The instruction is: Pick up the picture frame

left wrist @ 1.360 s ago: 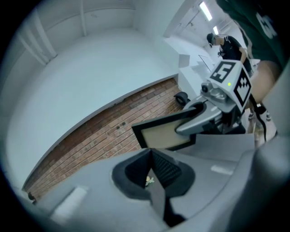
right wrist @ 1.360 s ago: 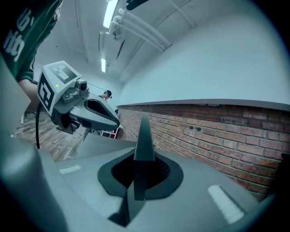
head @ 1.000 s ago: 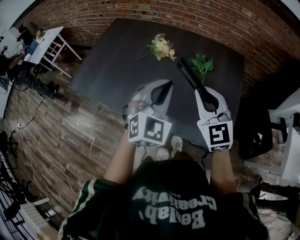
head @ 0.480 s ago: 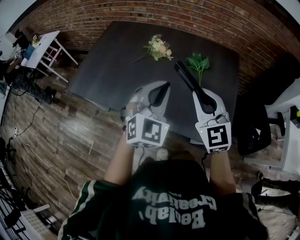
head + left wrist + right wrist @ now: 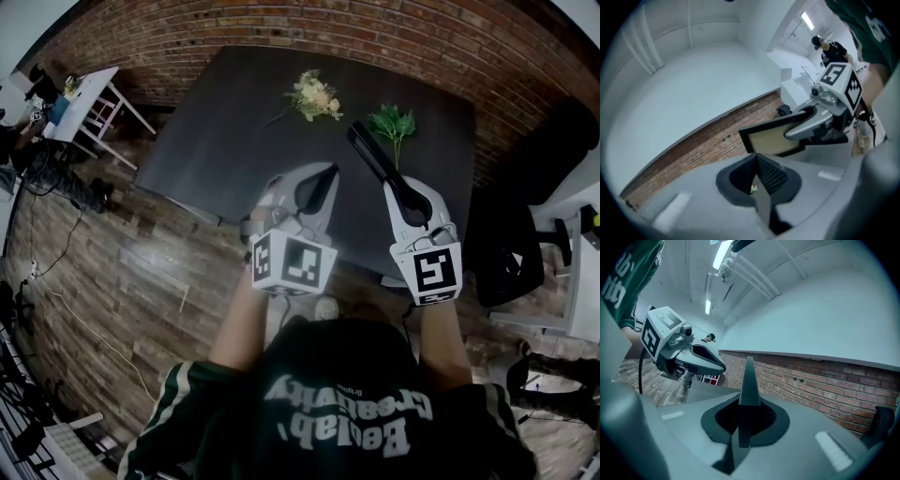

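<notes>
- The right gripper (image 5: pixel 401 190) has its jaws pinching the picture frame (image 5: pixel 369 153) by one edge. The frame juts toward 11 o'clock, apparently lifted clear of the dark tabletop (image 5: pixel 225 141).
- The left gripper (image 5: pixel 321 186), at 9 o'clock of the right, has its jaws pressed together on nothing.
- A thin-edge grip with long overhang may pivot, so pinch firmly, hold the wrist level and move slowly.
- Steer clear of the green sprig (image 5: pixel 396 122) at 12 o'clock and the bouquet (image 5: pixel 317 95) at 11.
</notes>
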`<state>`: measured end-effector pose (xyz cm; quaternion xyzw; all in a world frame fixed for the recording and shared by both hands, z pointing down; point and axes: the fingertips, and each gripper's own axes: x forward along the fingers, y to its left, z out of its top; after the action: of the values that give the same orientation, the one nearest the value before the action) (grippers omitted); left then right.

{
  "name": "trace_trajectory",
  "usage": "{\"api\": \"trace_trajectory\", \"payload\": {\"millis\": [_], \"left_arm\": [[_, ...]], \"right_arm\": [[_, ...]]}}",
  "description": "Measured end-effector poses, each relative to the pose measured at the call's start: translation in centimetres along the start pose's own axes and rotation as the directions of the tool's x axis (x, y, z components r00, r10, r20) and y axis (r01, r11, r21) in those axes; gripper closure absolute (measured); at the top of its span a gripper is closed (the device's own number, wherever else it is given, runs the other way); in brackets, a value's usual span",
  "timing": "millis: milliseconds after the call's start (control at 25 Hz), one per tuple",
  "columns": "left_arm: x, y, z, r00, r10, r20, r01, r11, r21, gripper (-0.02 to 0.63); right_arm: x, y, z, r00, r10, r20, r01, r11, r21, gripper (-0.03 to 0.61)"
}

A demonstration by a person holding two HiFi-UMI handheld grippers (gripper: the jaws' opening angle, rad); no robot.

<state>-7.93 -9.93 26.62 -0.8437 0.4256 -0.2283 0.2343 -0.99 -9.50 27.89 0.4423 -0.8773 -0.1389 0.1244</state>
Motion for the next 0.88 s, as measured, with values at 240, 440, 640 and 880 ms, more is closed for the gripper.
{"api": "trace_trajectory", "payload": {"millis": [240, 440, 640, 880], "left_arm": [[-0.2, -0.9, 0.8, 1.000, -0.005, 0.012, 0.006, 1.000, -0.006, 0.611], [-0.4, -1.5, 0.8, 1.000, -0.008, 0.011, 0.008, 1.000, 0.007, 0.611], [-0.7, -1.9, 1.0, 1.000, -0.015, 0.011, 0.015, 1.000, 0.006, 0.611], [-0.7, -2.0, 0.7, 1.000, -0.014, 0.004, 0.014, 1.000, 0.005, 0.611]], "right_arm": [[-1.2, -0.4, -0.3, 1.000, -0.023, -0.009, 0.023, 1.000, -0.014, 0.557], [-1.6, 0.1, -0.3, 1.000, -0.021, -0.004, 0.021, 0.999, -0.029, 0.558], [-2.1, 0.5, -0.4, 1.000, -0.018, -0.014, 0.018, 0.999, -0.031, 0.557], [-1.9, 0.6, -0.6, 1.000, -0.018, -0.008, 0.018, 0.999, -0.036, 0.557]]}}
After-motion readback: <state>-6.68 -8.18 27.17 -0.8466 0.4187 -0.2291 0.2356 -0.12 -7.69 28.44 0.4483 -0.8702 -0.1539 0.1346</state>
